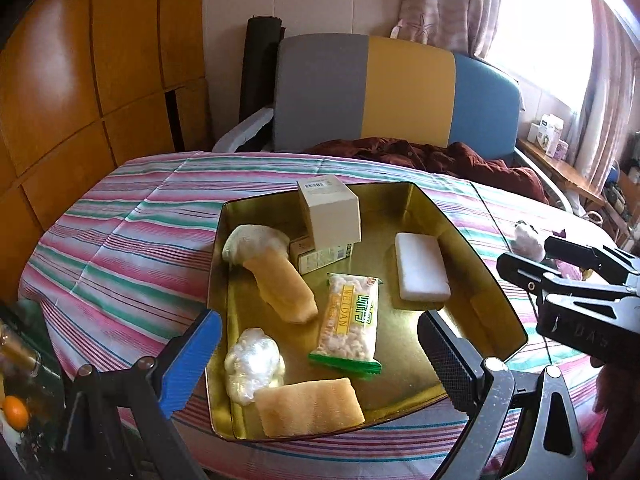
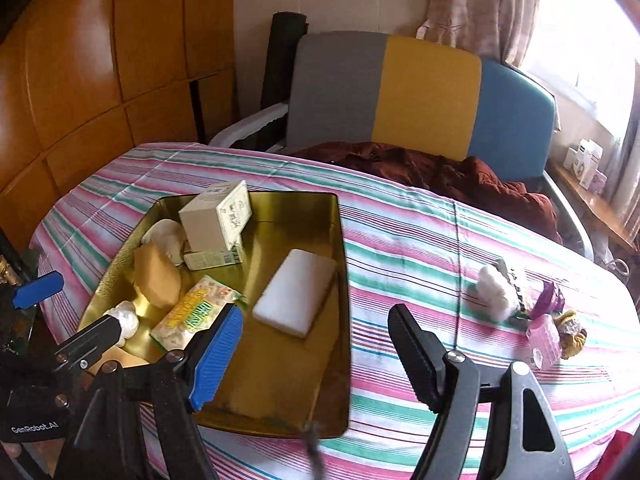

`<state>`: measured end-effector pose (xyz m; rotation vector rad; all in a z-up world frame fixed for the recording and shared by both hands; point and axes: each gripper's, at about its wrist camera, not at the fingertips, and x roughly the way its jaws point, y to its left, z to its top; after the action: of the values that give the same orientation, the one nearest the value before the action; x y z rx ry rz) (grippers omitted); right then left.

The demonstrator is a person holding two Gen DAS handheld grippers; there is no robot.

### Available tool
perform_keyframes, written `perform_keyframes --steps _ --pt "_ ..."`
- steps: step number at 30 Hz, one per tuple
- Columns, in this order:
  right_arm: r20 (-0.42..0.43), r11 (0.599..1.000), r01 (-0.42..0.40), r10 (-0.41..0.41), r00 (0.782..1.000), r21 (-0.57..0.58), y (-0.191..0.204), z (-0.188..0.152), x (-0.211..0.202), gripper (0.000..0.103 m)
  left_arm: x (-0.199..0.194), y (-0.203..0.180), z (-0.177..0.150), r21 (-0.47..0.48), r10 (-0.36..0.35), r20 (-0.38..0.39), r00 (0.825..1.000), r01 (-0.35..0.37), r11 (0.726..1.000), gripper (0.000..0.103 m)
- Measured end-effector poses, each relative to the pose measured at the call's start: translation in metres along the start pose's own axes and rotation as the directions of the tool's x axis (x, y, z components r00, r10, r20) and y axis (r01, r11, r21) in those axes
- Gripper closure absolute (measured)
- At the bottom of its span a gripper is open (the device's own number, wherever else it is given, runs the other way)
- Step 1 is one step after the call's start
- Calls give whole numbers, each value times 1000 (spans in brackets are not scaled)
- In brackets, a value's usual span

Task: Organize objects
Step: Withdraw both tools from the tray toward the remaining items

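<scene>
A gold metal tray [image 1: 472,248] [image 2: 320,380] rests on the striped tablecloth. In it lie a white box [image 1: 332,212] stacked on a smaller box, a white block [image 1: 420,266] [image 2: 296,292], a green-edged snack packet [image 1: 352,316], two tan sponges [image 1: 308,406] and a clear plastic wad [image 1: 252,364]. My left gripper [image 1: 320,360] hovers open over the tray's near half, with nothing between its pads. My right gripper [image 2: 316,360] is open above the tray's right rim, also holding nothing.
On the cloth to the right of the tray lie a white cotton ball [image 2: 494,288], a purple piece [image 2: 552,302], a pink box [image 2: 542,338] and a yellow-brown item [image 2: 574,334]. A dark red cloth [image 2: 440,168] and a padded chair back stand behind the table.
</scene>
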<state>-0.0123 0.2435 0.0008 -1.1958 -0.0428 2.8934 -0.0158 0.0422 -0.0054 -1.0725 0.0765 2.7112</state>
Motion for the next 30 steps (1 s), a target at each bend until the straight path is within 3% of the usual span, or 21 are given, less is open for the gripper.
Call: perform_keyframes --steps 11,30 --pt "-9 996 49 -49 999 68 -42 -11 0 27 4 -22 -1 55 -22 -15 1000 23 998 4" --pt "-144 964 146 -115 983 222 -158 -28 6 26 15 -62 0 149 -104 -51 993 111 983 4"
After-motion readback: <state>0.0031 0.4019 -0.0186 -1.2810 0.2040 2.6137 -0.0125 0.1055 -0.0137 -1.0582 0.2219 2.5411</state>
